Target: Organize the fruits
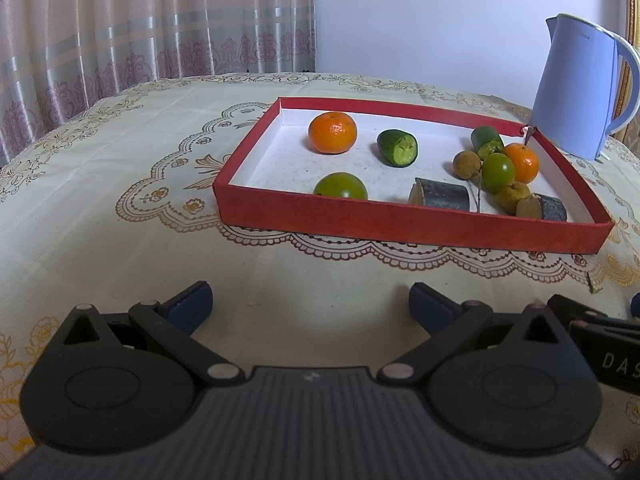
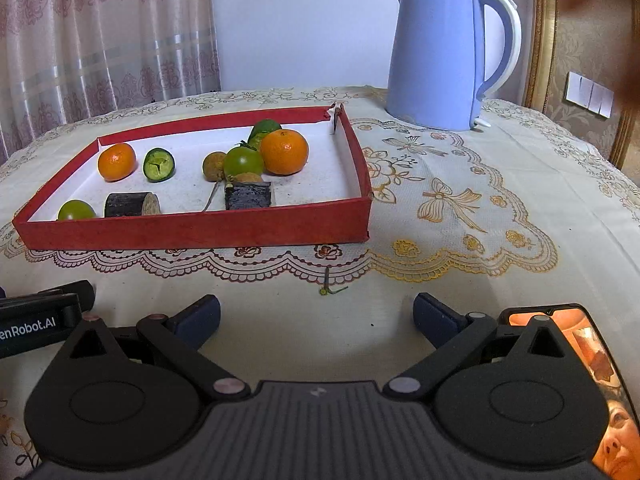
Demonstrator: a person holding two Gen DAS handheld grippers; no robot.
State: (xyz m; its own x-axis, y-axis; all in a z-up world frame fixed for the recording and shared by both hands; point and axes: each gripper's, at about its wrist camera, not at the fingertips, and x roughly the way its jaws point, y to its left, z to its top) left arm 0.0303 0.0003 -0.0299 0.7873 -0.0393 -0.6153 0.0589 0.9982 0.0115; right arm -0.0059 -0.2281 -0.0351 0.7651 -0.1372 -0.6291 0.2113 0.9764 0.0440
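Evidently both the left gripper and right gripper gape wide and empty before the red tray; fruit lies inside, crowding its far right corner, perhaps mid-sort

each gripper: a black ribbed body, two round pivot housings, silver rivets, linkage arms tipped with dark blue pads.

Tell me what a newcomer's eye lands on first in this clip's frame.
The red tray sits mid-table, holding two oranges, green fruits and dark cut pieces, most clustered toward its right end. Behind its right corner stands a tall blue kettle. Both grippers, left and right, hover open and empty over the tablecloth.
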